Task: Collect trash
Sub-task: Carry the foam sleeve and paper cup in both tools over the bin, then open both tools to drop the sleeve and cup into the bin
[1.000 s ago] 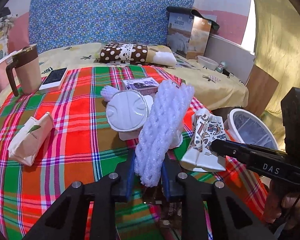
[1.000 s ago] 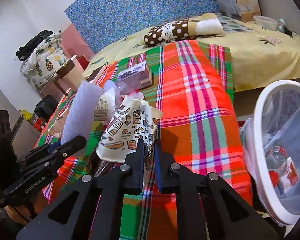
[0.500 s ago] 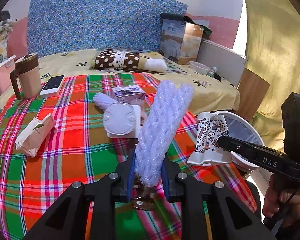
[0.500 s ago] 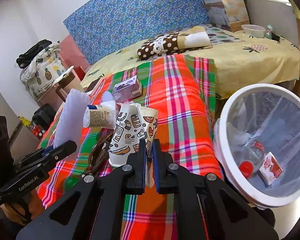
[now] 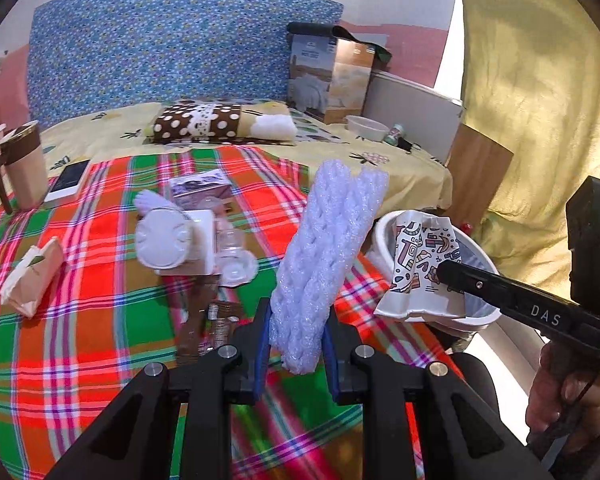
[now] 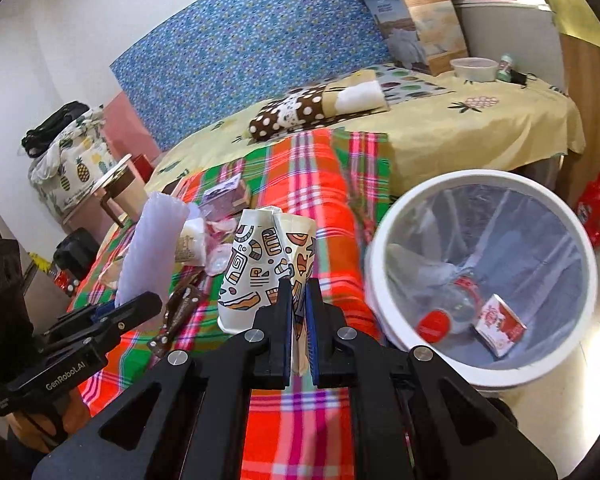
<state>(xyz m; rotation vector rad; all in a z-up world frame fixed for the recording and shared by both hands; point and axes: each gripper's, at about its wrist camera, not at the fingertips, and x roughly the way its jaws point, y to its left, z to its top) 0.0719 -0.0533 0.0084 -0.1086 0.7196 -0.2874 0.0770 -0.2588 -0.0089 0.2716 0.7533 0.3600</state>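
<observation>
Colours and patterns across the bed and bin area

We note a red, green and pink plaid blanket (image 5: 100,280), a yellow pineapple-print sheet (image 6: 480,120), a blue dotted floral headboard (image 5: 160,48), a brown white-spotted pillow (image 5: 198,122), a white foam net (image 5: 328,256), a cream cup (image 6: 260,268) with multicoloured doodles, a white bin (image 6: 384,300) and a beige-brown mug (image 5: 24,168).

White round trash bin (image 6: 384,280) right of plaid-blanketed bed (image 6: 332,208); clear plastic bottle (image 6: 452,304) and small carton (image 6: 498,330) inside; brown mug (image 5: 22,168) far left on bed.
</observation>
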